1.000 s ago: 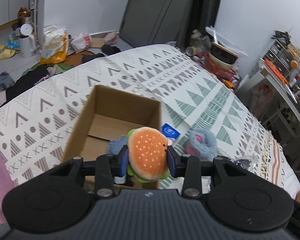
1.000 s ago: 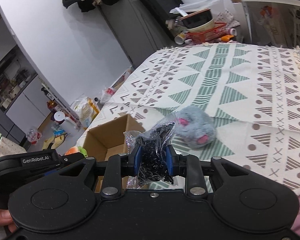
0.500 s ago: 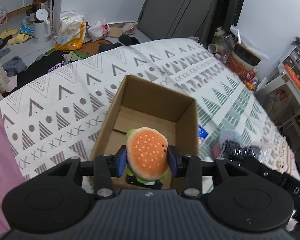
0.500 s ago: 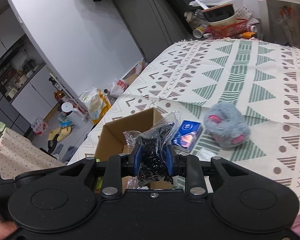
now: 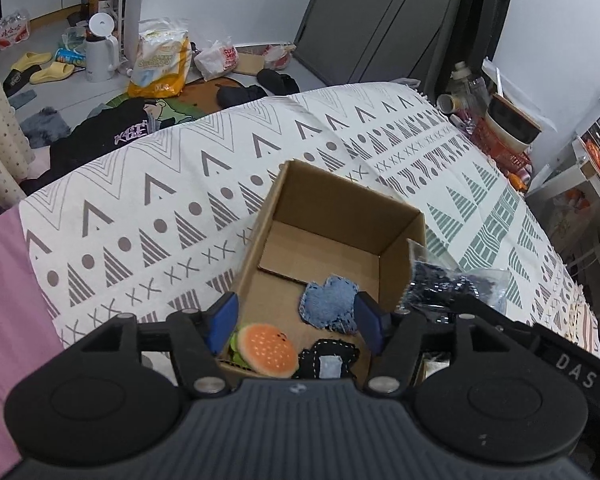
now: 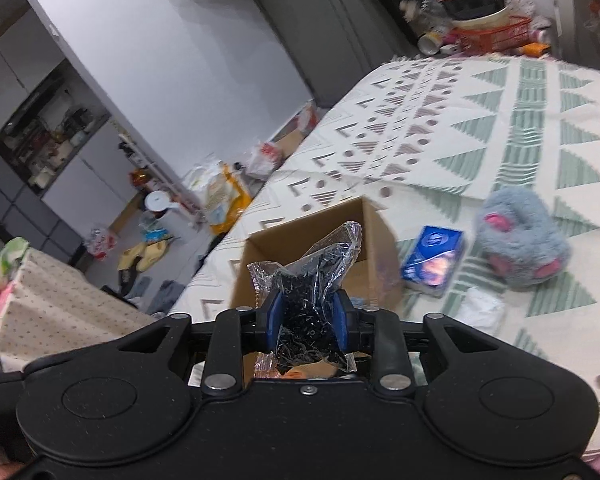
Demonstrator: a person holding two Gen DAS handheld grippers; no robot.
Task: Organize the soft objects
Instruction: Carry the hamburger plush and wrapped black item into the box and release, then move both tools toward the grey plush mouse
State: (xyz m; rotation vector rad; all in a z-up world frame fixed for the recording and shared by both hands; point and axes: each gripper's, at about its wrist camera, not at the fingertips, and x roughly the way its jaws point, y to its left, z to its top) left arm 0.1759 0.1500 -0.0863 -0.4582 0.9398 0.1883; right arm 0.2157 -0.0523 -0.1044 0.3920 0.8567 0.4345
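**Soft objects going into the box: burger's in, crinkly bag is next**

Soft objects first, nearest to farthest. The burger plush (image 5: 267,350) now lies on the floor of the cardboard box (image 5: 400,240), near corner, with the left tongs (image 5: 296,322) above it. Their jaws have just been opening and nothing sits between them now, so released. Next to the burger are a black patch (image 5: 332,358) and a frayed denim patch (image 5: 330,304), both flat and floppy.

The right tongs (image 6: 306,320) have just been easing apart too, but the pads still pinch the clear bag of black bits (image 6: 312,292) at its waist, right over the box. I'd guess it's light, crinkly and slippery, so a mid-bag squeeze is the safest hold.

Further out on the bed (image 6: 500,120): a blue packet (image 6: 432,260) just beside the box, then the grey fluffy plush (image 6: 520,240). It looks squashy and light; grabbing across its round body should work fine.
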